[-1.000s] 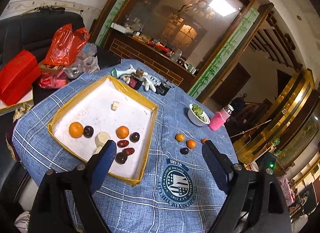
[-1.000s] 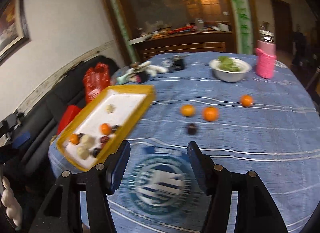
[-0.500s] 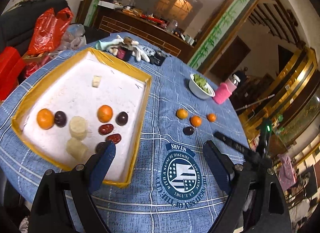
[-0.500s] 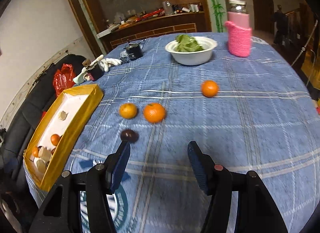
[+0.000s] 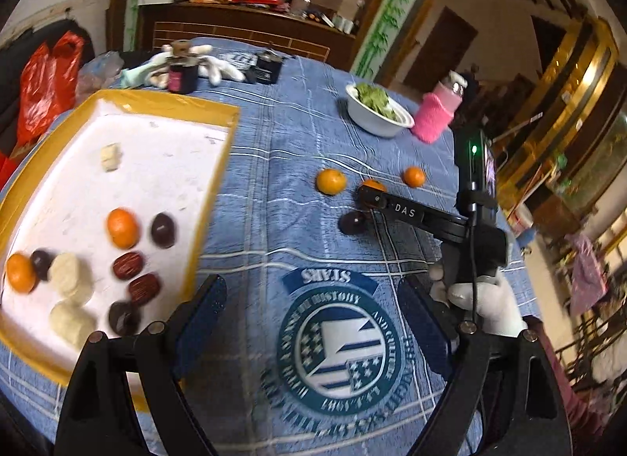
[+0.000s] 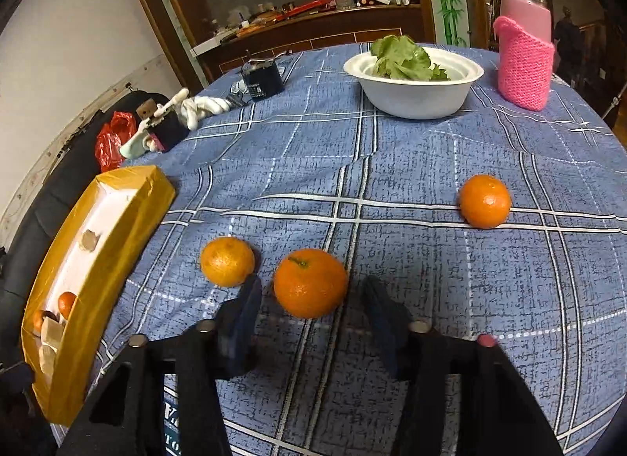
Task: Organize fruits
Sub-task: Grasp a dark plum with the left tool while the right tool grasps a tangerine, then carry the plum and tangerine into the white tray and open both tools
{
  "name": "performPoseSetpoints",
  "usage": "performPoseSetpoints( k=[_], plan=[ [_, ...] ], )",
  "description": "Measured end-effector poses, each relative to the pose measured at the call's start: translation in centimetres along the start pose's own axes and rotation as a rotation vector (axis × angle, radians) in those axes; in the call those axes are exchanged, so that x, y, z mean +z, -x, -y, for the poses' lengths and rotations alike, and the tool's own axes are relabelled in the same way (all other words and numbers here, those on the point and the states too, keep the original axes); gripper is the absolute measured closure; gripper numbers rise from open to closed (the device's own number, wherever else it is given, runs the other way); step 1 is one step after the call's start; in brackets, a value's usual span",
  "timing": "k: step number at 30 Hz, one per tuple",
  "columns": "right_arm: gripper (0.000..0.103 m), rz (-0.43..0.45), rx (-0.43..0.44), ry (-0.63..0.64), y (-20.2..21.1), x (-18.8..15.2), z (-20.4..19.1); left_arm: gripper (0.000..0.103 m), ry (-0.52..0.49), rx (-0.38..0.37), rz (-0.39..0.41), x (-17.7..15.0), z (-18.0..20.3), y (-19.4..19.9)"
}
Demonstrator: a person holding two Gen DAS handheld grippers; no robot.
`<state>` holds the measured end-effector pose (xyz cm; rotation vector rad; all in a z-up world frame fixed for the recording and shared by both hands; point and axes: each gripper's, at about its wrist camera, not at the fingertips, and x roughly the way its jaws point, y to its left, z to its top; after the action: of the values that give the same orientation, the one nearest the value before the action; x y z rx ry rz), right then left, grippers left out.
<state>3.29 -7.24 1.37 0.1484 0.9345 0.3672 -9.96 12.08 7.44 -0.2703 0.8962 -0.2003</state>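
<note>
It was a home's dining room: a round table (image 6: 392, 166) under a blue plaid cloth, a dark wooden sideboard (image 6: 313, 31) (cluttered) at upper centre, a gilded stair railing (image 5: 564, 103) at right.

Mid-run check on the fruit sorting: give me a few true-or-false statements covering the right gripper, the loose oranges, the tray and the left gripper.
1. The right gripper is open with the middle orange between its fingers. True.
2. Three oranges lie loose on the tablecloth. True: the middle orange, a paler orange to its left, and a far orange to its right.
3. The yellow-rimmed tray holds no fruit. False: it holds oranges, dark fruits and pale pieces.
4. The left gripper is shut on a dark fruit. False: it is open and holds nothing.
5. The white bowl holds oranges. False: it holds green leaves.
</note>
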Motion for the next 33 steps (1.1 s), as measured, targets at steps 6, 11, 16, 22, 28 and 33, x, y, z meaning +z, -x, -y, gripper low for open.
performPoseSetpoints(
  k=[6, 11, 16, 22, 28, 33],
  plan=[
    [0.064, 0.01, 0.045, -0.038, 0.9, 0.0, 1.2, 0.015, -0.08, 0.035, -0.021, 1.8, 3.2, -4.6],
    [0.064, 0.026, 0.059, -0.103, 1.9, 0.4, 3.2, 0.015, -0.171, 0.074, -0.033, 3.1, 5.0, -8.8],
    [0.064, 0.032, 0.06, -0.146, 2.1, 0.8, 4.2, 0.015, -0.223, 0.091, -0.083, 3.4, 5.5, -12.3],
    [0.063, 0.037, 0.047, -0.127, 2.2, 0.9, 3.8, 0.056, -0.253, 0.13, -0.102, 3.4, 5.3, -14.0],
    [0.063, 0.037, 0.035, -0.116, 2.0, 0.9, 3.5, 0.078, -0.24, 0.095, -0.063, 3.6, 5.3, -12.2],
    [0.063, 0.034, 0.029, -0.112, 1.8, 0.8, 3.5, 0.077, -0.169, 0.081, -0.001, 3.6, 3.9, -8.9]
  ],
)
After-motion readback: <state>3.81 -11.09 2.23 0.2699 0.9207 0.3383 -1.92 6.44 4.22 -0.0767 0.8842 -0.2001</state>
